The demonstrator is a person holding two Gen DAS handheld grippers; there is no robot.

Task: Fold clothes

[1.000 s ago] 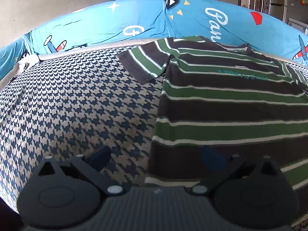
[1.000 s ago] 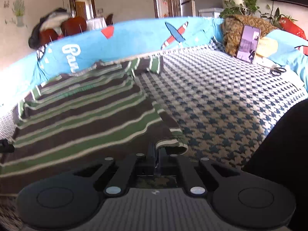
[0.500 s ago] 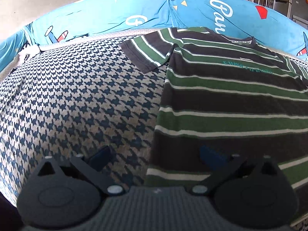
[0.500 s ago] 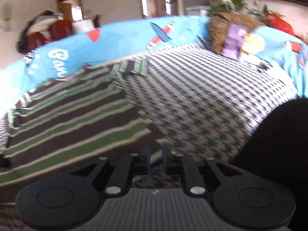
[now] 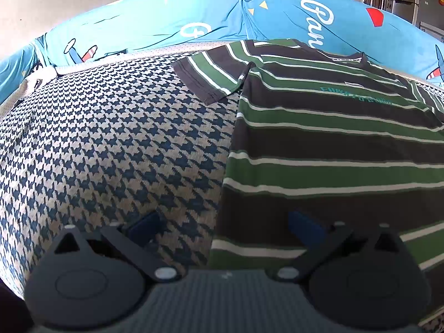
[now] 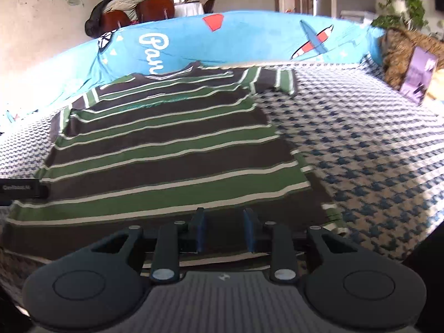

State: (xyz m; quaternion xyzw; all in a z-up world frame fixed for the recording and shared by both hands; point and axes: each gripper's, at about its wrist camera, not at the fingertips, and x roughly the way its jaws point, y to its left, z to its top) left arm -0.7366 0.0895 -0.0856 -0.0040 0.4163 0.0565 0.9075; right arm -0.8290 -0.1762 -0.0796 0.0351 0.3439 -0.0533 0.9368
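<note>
On the houndstooth sofa cover (image 5: 111, 144): striped T-shirt (image 5: 333, 144) lay flat and spread out, collar toward the blue backrest cover (image 5: 166, 27), both short sleeves out to the sides, nothing folded over yet. Left gripper (image 5: 222, 224) hung wide open over the shirt's left hem corner, one finger above the cover, the other above the shirt; contact with the cloth not discernible. Right gripper (image 6: 224, 230) sat low over the hem near the right corner, fingers partly apart, gripping nothing; phone (image 6: 419, 79) propped against a cushion (image 6: 399, 47) far right.
</note>
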